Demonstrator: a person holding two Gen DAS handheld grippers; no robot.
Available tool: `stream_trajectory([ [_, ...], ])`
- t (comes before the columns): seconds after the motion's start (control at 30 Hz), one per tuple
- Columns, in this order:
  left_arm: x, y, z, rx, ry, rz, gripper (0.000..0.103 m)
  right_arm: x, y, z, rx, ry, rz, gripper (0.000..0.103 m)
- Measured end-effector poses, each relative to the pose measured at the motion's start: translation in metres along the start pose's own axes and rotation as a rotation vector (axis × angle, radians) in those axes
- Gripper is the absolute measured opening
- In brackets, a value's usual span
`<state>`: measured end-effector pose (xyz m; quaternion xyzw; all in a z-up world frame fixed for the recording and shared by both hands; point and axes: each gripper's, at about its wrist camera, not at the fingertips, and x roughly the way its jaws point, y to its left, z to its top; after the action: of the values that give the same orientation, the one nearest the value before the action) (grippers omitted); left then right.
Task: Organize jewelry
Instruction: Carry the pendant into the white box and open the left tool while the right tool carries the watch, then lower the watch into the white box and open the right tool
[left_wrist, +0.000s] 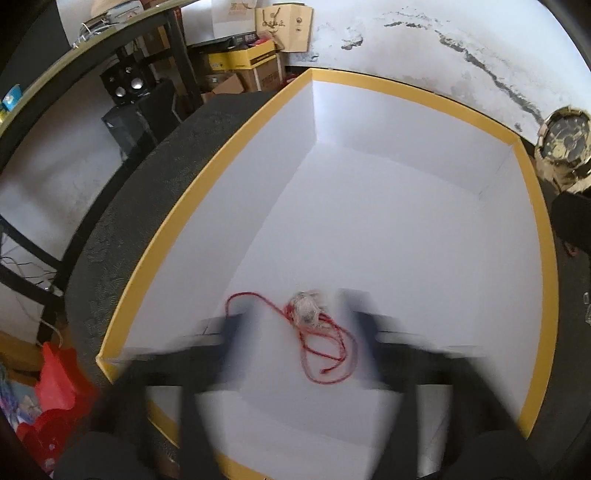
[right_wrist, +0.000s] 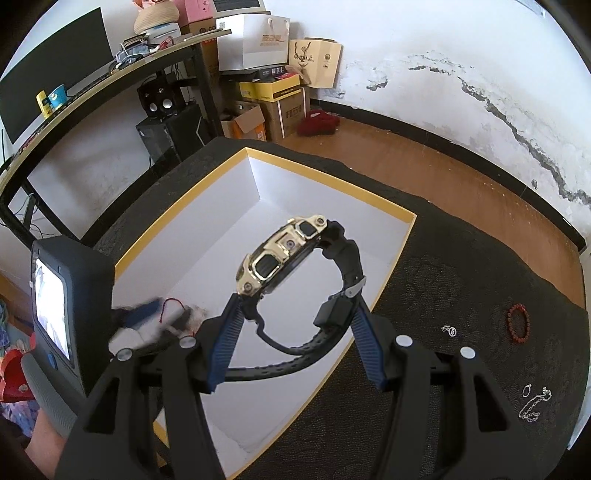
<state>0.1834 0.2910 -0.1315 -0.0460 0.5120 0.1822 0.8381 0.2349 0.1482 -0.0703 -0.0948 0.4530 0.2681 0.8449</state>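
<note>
A red cord necklace (left_wrist: 325, 343) lies in the yellow-rimmed white box (left_wrist: 424, 96). The right gripper (right_wrist: 295, 310) clamps a gold-cased black-strapped watch (right_wrist: 284, 254); the left gripper (left_wrist: 301, 317) gapes empty. A red bead bracelet (right_wrist: 518, 323) and silver chain (right_wrist: 533, 404) wait at three o'clock.

I note a stained, cracked white wall (right_wrist: 461, 74), wooden floor (right_wrist: 424, 162), stacked cardboard boxes (right_wrist: 273, 99), black shelving (right_wrist: 110, 81), bright daylight.

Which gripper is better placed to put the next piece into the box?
Right. The right gripper already holds the watch above the yellow-rimmed box. The left gripper is blurred, jaws apart and empty, over the red cord necklace lying inside.
</note>
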Motion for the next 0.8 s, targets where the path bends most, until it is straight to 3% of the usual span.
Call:
stream_trajectory([
  [0.1,-0.011,-0.006,-0.002,0.024,-0.050,0.014,0.092,-0.001,0.000,0.001,0.002,-0.002,0.000,0.057],
  [0.3,-0.022,-0.008,-0.013,0.040,-0.017,-0.037,0.092,-0.004,0.000,0.001,0.003,-0.008,0.007,0.057],
  [0.53,-0.040,-0.002,-0.029,0.002,-0.033,-0.039,0.092,0.002,0.002,-0.001,-0.015,0.006,0.016,0.057],
  [0.8,-0.061,-0.011,-0.046,0.041,-0.063,-0.021,0.092,0.021,0.005,-0.004,-0.046,0.047,0.026,0.057],
])
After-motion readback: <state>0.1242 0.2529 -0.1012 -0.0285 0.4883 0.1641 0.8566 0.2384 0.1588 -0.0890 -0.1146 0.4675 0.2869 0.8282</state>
